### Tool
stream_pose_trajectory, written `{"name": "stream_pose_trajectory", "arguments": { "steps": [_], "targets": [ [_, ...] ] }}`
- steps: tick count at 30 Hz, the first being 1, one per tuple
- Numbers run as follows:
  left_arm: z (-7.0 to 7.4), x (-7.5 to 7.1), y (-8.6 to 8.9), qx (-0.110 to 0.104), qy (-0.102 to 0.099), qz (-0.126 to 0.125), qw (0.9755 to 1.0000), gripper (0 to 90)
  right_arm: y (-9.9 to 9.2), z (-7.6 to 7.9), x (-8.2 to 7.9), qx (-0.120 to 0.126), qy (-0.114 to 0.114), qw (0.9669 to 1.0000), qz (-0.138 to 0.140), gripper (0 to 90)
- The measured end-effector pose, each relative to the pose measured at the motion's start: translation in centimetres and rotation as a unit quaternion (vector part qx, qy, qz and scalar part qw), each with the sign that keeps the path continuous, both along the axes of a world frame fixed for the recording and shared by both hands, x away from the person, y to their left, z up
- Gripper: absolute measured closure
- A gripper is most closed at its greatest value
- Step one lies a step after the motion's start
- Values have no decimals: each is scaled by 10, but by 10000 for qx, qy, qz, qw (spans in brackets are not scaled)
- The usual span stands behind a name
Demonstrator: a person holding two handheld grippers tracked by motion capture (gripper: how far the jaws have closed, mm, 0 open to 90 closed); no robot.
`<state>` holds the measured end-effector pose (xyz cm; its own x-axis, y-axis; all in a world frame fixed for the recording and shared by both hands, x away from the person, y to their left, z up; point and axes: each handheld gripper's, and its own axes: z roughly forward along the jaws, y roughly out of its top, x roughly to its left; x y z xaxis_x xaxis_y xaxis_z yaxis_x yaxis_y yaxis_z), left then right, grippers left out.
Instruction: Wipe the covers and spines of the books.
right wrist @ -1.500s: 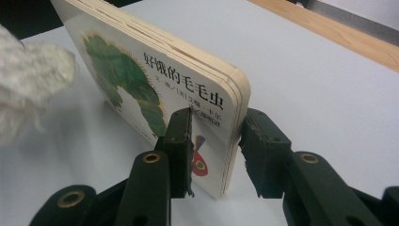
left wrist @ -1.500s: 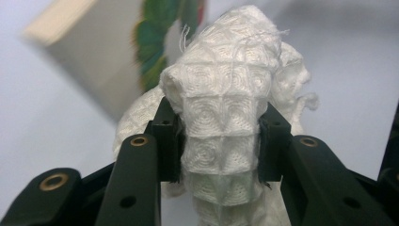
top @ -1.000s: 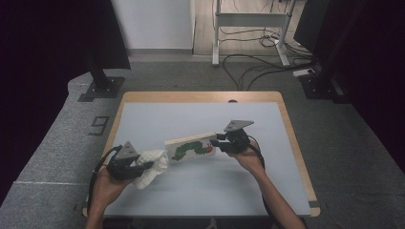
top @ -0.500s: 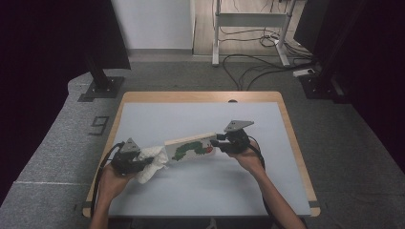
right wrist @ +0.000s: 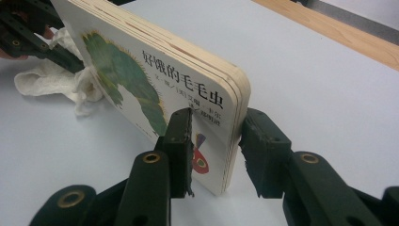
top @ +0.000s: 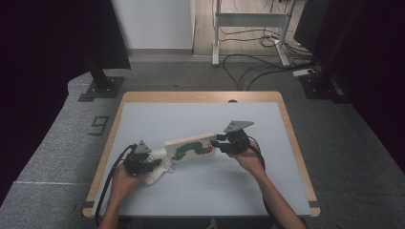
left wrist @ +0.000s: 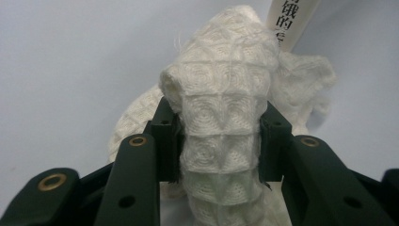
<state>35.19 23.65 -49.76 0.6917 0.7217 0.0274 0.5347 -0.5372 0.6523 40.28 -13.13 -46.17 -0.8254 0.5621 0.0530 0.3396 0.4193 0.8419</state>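
The left gripper (left wrist: 219, 141) is clamped on a bunched white cloth (left wrist: 221, 117): in the left gripper view its two black pads press into the quilted fabric from either side, and a thick fold of it fills the gap between the jaws. The rest of the cloth spills onto the pale blue table (top: 200, 119) beneath and beyond the jaws. In the high view this gripper (top: 148, 161) sits just to the left of the book's left end, with the cloth (top: 160, 167) touching or nearly touching that end.

The right gripper (right wrist: 214, 141) is clamped on a thick board book (right wrist: 155, 70) at its near corner. One jaw lies flat against the cover with the green caterpillar, the other against the back, so the jaws stand only as far apart as the book is thick. The book stands on its long edge on the table, tilted slightly. In the high view the right gripper (top: 224, 143) holds the book's (top: 191, 147) right end, and the book runs between the two grippers.
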Motion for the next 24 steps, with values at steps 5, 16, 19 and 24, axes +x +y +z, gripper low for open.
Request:
{"name": "stream_pose_trajectory", "arguments": {
  "steps": [5, 16, 19, 24],
  "targets": [
    [0, 0, -1, -297, 50, -67, 9995, 601, 1, 0, 0, -11, -11, 10000, -17, 633],
    [32, -8, -6, -389, -255, -152, 9988, 606, 1, 0, -1, -19, 1, 10000, -32, 633],
    [41, -9, -5, -439, -329, -184, 9983, 606, 1, 0, -1, -36, -8, 10000, -24, 632],
    [52, -10, -4, -487, -427, -212, 9977, 605, 1, 0, -1, -53, -15, 10000, -16, 632]
  ]
}}
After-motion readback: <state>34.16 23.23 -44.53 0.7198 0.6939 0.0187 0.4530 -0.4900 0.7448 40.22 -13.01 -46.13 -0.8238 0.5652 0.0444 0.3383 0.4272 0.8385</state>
